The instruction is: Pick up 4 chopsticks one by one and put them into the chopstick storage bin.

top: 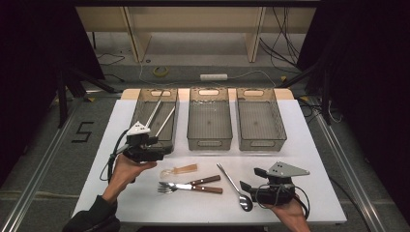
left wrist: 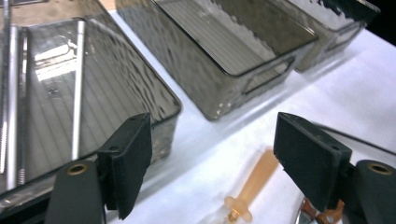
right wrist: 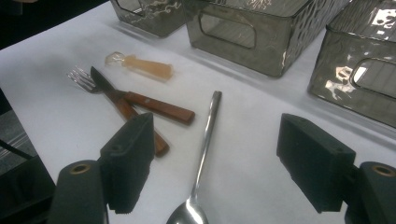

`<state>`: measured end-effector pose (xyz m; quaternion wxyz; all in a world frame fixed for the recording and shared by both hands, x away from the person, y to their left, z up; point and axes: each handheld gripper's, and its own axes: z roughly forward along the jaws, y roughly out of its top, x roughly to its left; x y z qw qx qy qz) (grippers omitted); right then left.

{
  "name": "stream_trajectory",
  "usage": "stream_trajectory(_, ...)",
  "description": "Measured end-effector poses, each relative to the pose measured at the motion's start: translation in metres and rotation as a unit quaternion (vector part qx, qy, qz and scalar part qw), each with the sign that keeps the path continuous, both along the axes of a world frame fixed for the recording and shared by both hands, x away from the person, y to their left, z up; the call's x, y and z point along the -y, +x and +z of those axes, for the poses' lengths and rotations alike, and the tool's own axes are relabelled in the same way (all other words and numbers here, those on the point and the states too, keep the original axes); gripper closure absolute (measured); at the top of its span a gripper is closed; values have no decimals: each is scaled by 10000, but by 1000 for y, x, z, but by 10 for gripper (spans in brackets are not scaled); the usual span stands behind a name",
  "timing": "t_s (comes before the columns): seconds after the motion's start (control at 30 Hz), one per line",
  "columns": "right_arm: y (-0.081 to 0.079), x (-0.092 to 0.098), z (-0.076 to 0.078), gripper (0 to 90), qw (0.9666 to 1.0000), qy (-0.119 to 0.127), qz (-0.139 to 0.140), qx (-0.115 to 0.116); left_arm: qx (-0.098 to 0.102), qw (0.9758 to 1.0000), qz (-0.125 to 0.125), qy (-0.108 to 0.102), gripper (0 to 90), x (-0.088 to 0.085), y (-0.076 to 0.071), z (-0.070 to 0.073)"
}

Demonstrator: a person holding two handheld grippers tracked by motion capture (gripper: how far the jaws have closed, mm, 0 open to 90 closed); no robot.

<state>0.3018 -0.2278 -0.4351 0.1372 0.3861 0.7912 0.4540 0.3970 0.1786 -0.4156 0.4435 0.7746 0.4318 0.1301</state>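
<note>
Left gripper (left wrist: 212, 163): jaws wide apart, nothing between them.
Just ahead: translucent orange-handled utensil (left wrist: 254, 182) flat on the white table (left wrist: 345, 93), between the jaws' line.
Right gripper (right wrist: 215, 163): spread wide, empty, over the steel spoon (right wrist: 201, 154).
Beyond: grey bin (left wrist: 116, 84) holding metal chopsticks (left wrist: 77, 88).
Advice: straddle the handle squarely, then close.

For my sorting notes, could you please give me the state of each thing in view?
Left gripper: open, holding nothing.
Right gripper: open, holding nothing.
Left bin: holds chopsticks.
Middle bin: empty.
Right bin: empty.
Spoon, fork, knife, translucent utensil: lying on the table.
</note>
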Motion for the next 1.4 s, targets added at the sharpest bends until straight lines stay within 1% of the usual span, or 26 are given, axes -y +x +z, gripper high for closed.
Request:
stream_trajectory(0.17,-1,0,0,287,10000,5,33,18,-72,9995,-227,214,258,8,-5,-6)
stream_trajectory(0.33,-1,1,0,287,10000,8,32,31,-166,9975,-495,476,254,16,-6,-9)
stream_trajectory(0.47,0,2,-1,287,10000,17,32,20,-175,9969,-564,529,251,19,-5,-7)
stream_trajectory(0.53,0,3,-1,287,10000,34,29,17,-218,9960,-636,587,250,21,-5,-7)
stream_trajectory(0.7,0,6,-1,286,10000,56,18,0,-324,9932,-778,800,241,27,-4,-10)
stream_trajectory(0.8,0,7,-1,286,10000,54,22,21,-344,9899,-856,1081,235,32,-4,-13)
stream_trajectory(0.83,0,8,-1,286,10000,59,17,16,-346,9895,-854,1118,233,33,-4,-13)
stream_trajectory(0.87,0,8,-1,286,10000,61,19,18,-364,9883,-895,1181,231,34,-3,-14)
stream_trajectory(0.97,1,9,-1,286,10000,65,8,10,-403,9866,-977,1240,230,38,-3,-16)
stream_trajectory(1.03,1,9,-1,286,10000,60,4,5,-445,9847,-1019,1341,227,40,-1,-17)
stream_trajectory(1.1,1,9,-1,286,10000,62,-2,3,-462,9836,-1022,1411,227,41,1,-18)
stream_trajectory(1.2,1,9,-1,286,10000,60,4,11,-546,9821,-1055,1463,231,43,3,-21)
stream_trajectory(1.27,1,10,-2,286,10000,60,4,16,-589,9802,-1093,1543,232,45,4,-23)
stream_trajectory(1.33,1,10,-2,286,10000,65,-2,11,-642,9794,-1115,1554,237,46,6,-24)
stream_trajectory(1.37,1,10,-2,286,10000,64,-8,7,-644,9783,-1146,1604,240,46,7,-25)
stream_trajectory(1.4,1,10,-2,286,10000,60,-13,6,-645,9784,-1144,1597,244,47,7,-25)
